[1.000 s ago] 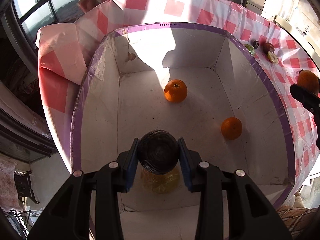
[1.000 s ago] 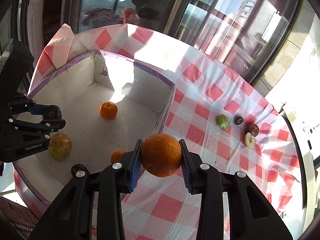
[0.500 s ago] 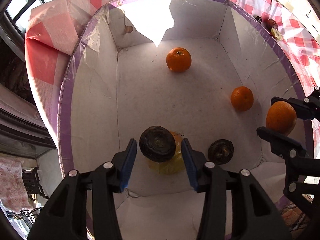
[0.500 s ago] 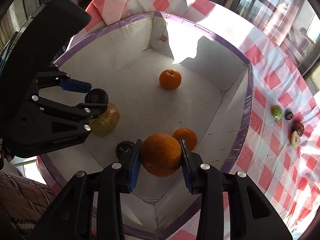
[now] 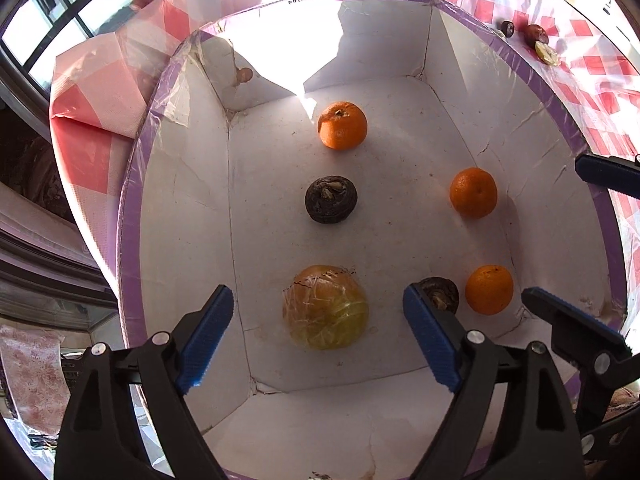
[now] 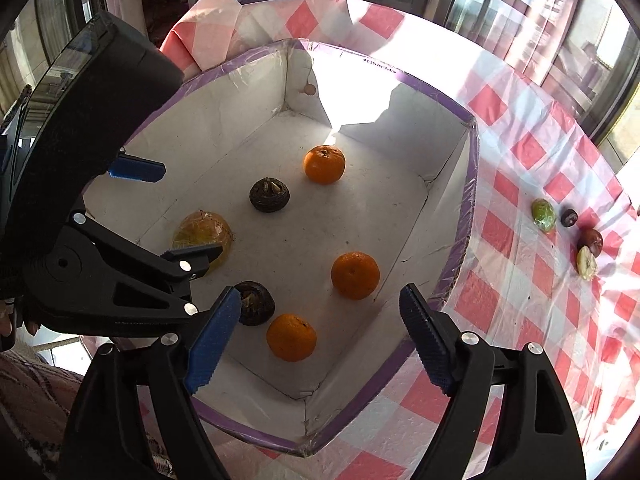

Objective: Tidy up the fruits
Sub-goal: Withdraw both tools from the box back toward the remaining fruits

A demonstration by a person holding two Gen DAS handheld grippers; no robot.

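A white box with a purple rim holds three oranges, two dark wrinkled fruits and a yellow plastic-wrapped fruit. My left gripper hangs over the box, its jaws opening, nothing pinched; the yellow fruit lies on the floor below. My right gripper is over the near corner, jaws opening and empty, with an orange lying free just beneath. The left gripper shows at the left in the right wrist view.
On the red-and-white checked cloth right of the box lie a green fruit, a small dark fruit, a red fruit and a pale cut piece. The cloth is bunched up behind the box. Windows stand beyond the table.
Both grippers opened. The left let go of a dark fruit, which now lies mid-box. The right came over the box with its orange and dropped it in the near corner.
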